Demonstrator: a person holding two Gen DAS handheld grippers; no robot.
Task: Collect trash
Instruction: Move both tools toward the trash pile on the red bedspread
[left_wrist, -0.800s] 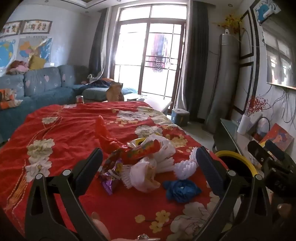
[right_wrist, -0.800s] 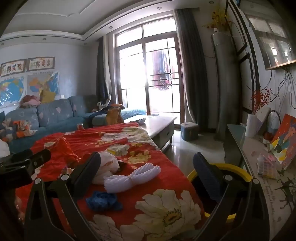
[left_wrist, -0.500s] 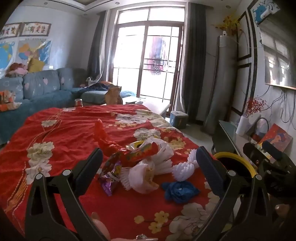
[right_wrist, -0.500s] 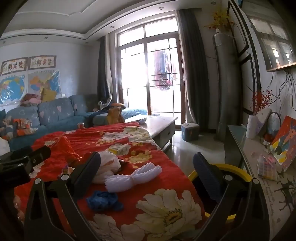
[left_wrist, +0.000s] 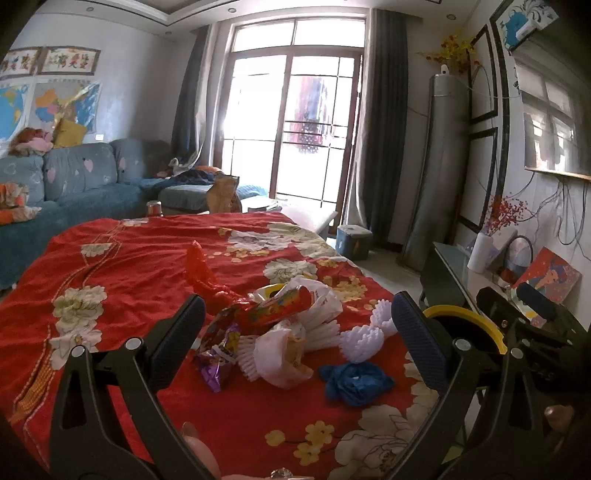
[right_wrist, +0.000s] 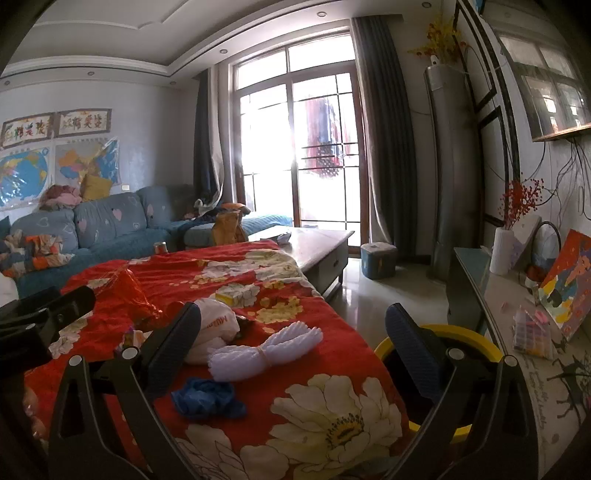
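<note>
Left gripper (left_wrist: 295, 350) spread wide, nothing between its jaws, held over the near end of the bench (left_wrist: 122, 258) under a red floral cloth. Right gripper (right_wrist: 291, 350) likewise released and empty, held at the bench's near right corner. Nearest on the cloth: blue crumpled wad (left_wrist: 354, 380), just right of a white plastic bag (left_wrist: 280, 354). Beside these, a purple foil wrapper (left_wrist: 218, 365) on the left and a white pleated foam sleeve (left_wrist: 364, 336) on the right. Slightly farther, a red printed snack tube (left_wrist: 277, 306) lying tilted across the heap, with a red plastic scrap (left_wrist: 201, 273) rising behind it. Yellow-rimmed bin (right_wrist: 465, 343) on the floor close against the bench's right edge, partly hidden by the right gripper. Far side: blue sofa (left_wrist: 88, 184) on the left, glazed balcony door (left_wrist: 295, 129) at centre.
</note>
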